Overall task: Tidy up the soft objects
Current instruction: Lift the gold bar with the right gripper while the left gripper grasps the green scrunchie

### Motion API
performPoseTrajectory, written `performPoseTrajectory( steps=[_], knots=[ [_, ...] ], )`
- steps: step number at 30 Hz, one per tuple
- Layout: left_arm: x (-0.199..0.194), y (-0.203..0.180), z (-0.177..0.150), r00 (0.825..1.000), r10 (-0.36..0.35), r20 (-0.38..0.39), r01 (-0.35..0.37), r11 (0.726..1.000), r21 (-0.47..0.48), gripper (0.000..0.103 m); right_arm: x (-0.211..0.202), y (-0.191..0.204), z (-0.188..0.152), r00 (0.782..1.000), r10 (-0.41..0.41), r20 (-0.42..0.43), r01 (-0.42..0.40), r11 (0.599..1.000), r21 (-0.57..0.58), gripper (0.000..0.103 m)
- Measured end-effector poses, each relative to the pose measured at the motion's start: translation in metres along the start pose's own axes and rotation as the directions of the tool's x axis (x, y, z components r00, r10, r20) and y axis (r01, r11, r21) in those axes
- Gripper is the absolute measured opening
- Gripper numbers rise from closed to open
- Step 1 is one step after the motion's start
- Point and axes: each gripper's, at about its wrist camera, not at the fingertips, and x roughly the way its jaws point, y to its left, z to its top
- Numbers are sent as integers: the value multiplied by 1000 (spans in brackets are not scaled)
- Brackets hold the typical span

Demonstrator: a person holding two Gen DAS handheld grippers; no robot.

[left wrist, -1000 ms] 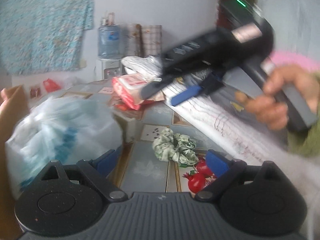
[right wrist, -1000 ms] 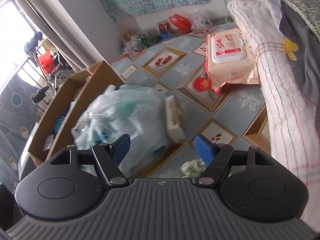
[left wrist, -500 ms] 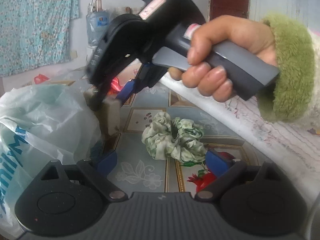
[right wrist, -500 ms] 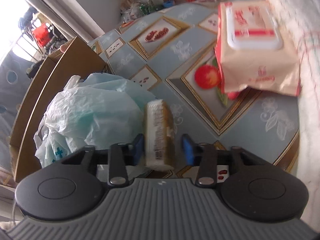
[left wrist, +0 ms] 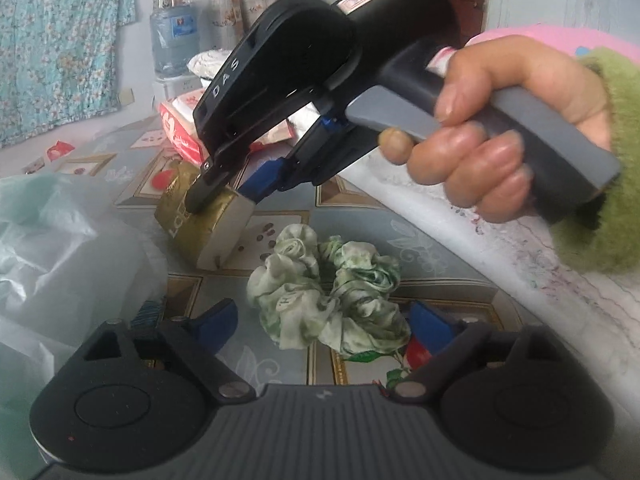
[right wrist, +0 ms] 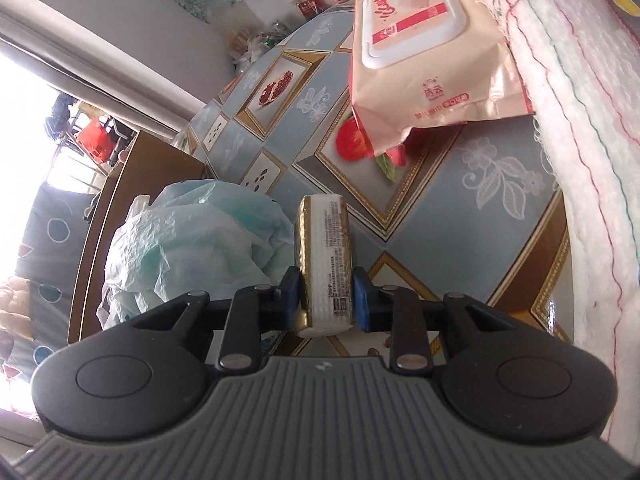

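Observation:
My right gripper (right wrist: 325, 303) is shut on a gold-and-white tissue pack (right wrist: 324, 256) and holds it tilted above the patterned floor mat. In the left wrist view the same right gripper (left wrist: 224, 196) grips the tissue pack (left wrist: 204, 224) from above. A green-and-white fabric scrunchie (left wrist: 326, 294) lies on the mat just ahead of my left gripper (left wrist: 324, 322), which is open with its blue pads on either side of the scrunchie's near edge.
A crumpled pale-blue plastic bag (right wrist: 192, 240) sits left of the tissue pack, also in the left wrist view (left wrist: 60, 264). A pink wet-wipes pack (right wrist: 424, 52) lies further off. A cardboard box (right wrist: 132, 208) stands at left. A white quilted mattress edge (right wrist: 580, 128) runs along the right.
The right gripper came down over the tissue pack, closed on it and lifted and tilted it. The left gripper moved closer to the scrunchie.

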Motion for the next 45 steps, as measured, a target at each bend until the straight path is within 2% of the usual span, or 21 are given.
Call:
performPoseTrajectory(
  steps=[1, 5, 7, 9, 12, 21, 25, 30, 33, 37, 40, 43, 45],
  knots=[
    [1, 0, 0, 1000, -6, -1, 6, 1000, -1, 80, -1, 0, -1, 1000, 0, 3, 0, 1000, 6, 26],
    [0, 2, -1, 1000, -18, 1, 18, 1000, 3, 63, -7, -5, -6, 1000, 1, 19, -2, 1000, 17, 25],
    [-2, 5, 1, 1000, -17, 1, 17, 1000, 0, 44, -10, -6, -9, 1000, 8, 28, -8, 1000, 27, 25],
    [-3, 7, 2, 1000, -15, -2, 15, 1000, -13, 29, -15, -7, -12, 999, 12, 38, -13, 999, 32, 25],
    [-7, 10, 1, 1000, -8, -1, 8, 999, -34, 16, -26, -5, -17, 998, 18, 61, -20, 999, 36, 25],
    [-43, 9, -1, 998, -5, 64, 8, 999, -48, 11, -69, 8, -37, 989, 41, 141, -47, 998, 37, 25],
    [-76, 13, -4, 993, -19, 113, 27, 997, -76, 11, -93, 26, -50, 983, 60, 175, -63, 998, 8, 25],
    [-131, 26, -9, 977, -19, 212, 43, 993, -106, 11, -117, 65, -62, 973, 107, 206, -96, 993, -63, 25],
    [-171, 39, -13, 958, 23, 285, 14, 992, -127, 10, -126, 96, -68, 965, 149, 215, -124, 985, -123, 25],
    [-225, 66, -25, 916, 140, 377, -71, 979, -191, 9, -126, 140, -73, 954, 226, 197, -184, 961, -208, 25],
    [-258, 89, -36, 884, 227, 408, -120, 955, -269, 9, -114, 172, -73, 946, 284, 155, -239, 937, -255, 25],
    [-281, 109, -47, 849, 334, 410, -204, 922, -330, 9, -92, 203, -71, 938, 335, 92, -298, 911, -287, 25],
    [-292, 124, -53, 836, 384, 393, -240, 899, -367, 9, -77, 225, -70, 932, 359, 44, -330, 894, -302, 25]
  ],
)
